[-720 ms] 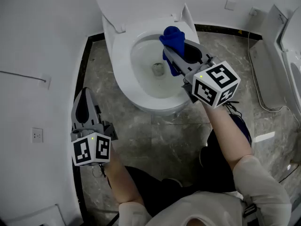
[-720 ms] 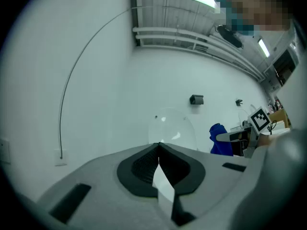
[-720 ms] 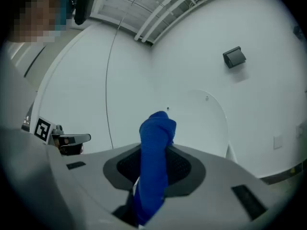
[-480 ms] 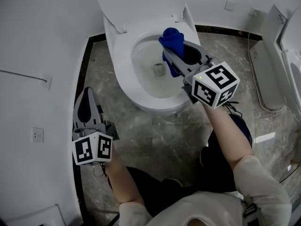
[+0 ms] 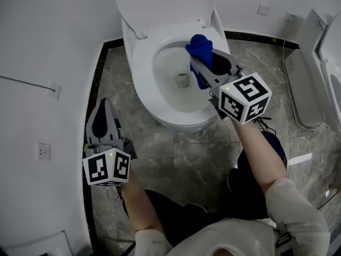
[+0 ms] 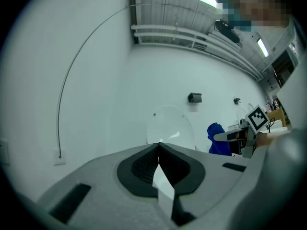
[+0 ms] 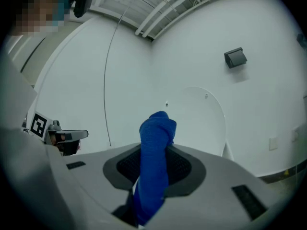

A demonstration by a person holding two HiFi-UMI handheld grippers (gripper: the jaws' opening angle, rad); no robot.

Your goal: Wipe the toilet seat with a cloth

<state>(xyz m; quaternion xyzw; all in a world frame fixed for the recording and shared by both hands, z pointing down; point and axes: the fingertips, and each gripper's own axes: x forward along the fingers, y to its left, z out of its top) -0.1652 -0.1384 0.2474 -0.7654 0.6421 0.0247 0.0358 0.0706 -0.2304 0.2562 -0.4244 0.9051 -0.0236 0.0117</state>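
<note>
The right gripper [image 5: 205, 58] is clamped on a blue cloth [image 5: 199, 46]. In the right gripper view its jaws press on the cloth [image 7: 154, 171] from both sides. The bunched top of the cloth stands above the jaw tips, and the rest hangs down between the dark pads. In the head view this gripper sits at centre right, reaching up and to the left over the toilet. The cloth is at the upper right of the bowl opening, by the inner edge of the toilet seat [image 5: 139, 81]. Whether it touches the seat cannot be told.

The left gripper [image 5: 103, 104] is at the lower left of the head view, over the grey marbled floor [image 5: 160, 153] beside a white wall. It is well apart from the toilet. In the left gripper view its jaws [image 6: 159, 146] are closed tip to tip and hold nothing.

The seat is white and lies down on the bowl. The lid [image 5: 160, 1] is raised behind it at the top of the frame. Water and a drain hole [image 5: 183, 80] show in the bowl. A wall socket [image 5: 43, 151] sits at the far left. The person's forearms run from the grippers toward the bottom edge.
</note>
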